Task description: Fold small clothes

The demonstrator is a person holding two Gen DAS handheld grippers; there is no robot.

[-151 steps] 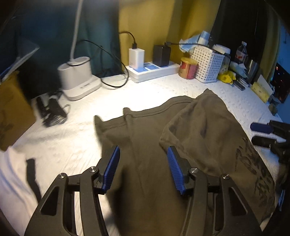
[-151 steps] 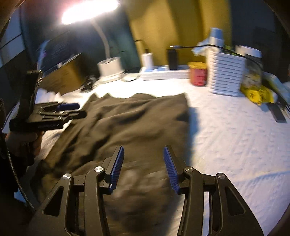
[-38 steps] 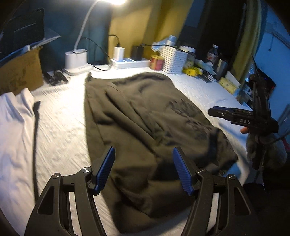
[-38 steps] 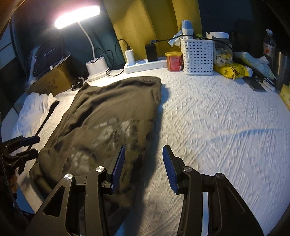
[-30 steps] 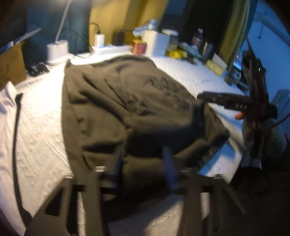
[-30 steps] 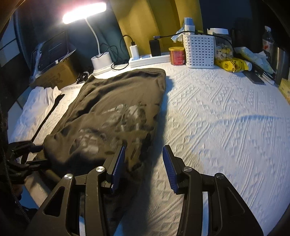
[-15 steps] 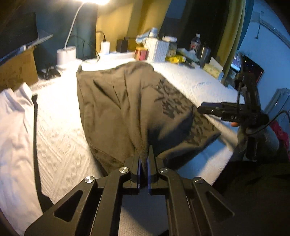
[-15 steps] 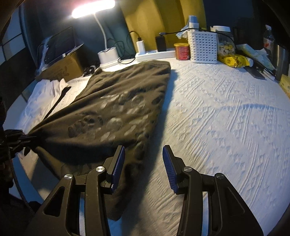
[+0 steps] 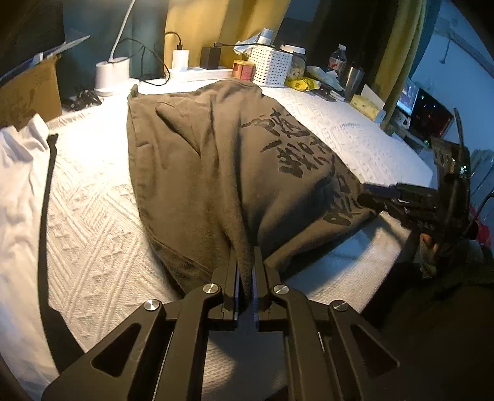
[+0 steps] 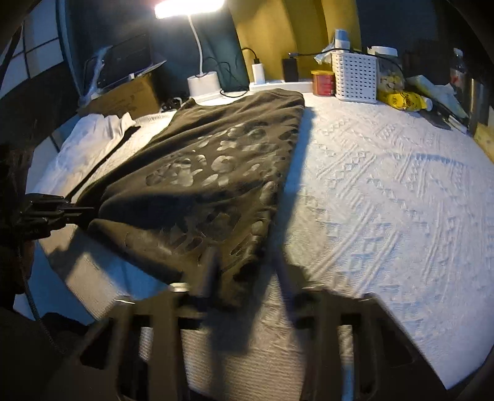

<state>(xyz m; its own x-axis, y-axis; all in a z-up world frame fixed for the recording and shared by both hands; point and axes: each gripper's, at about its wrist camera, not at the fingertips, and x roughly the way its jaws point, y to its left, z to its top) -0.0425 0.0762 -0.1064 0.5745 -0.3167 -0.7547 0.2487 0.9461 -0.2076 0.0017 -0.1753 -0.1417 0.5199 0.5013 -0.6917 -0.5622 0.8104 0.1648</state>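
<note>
Jaws of left gripper (image 9: 245, 271) clamp near hem of olive shirt (image 9: 216, 160); right gripper (image 10: 247, 271) jaws closing over opposite hem corner. Judgement: confirm right bite, lift both corners level, fold forward evenly.

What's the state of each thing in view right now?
Left hand-held gripper: shut on the shirt's near hem.
Right hand-held gripper: closing, motion-blurred, shirt corner between its fingers.
Olive shirt: spread on the bed, print up.
Desk lamp: on.
</note>
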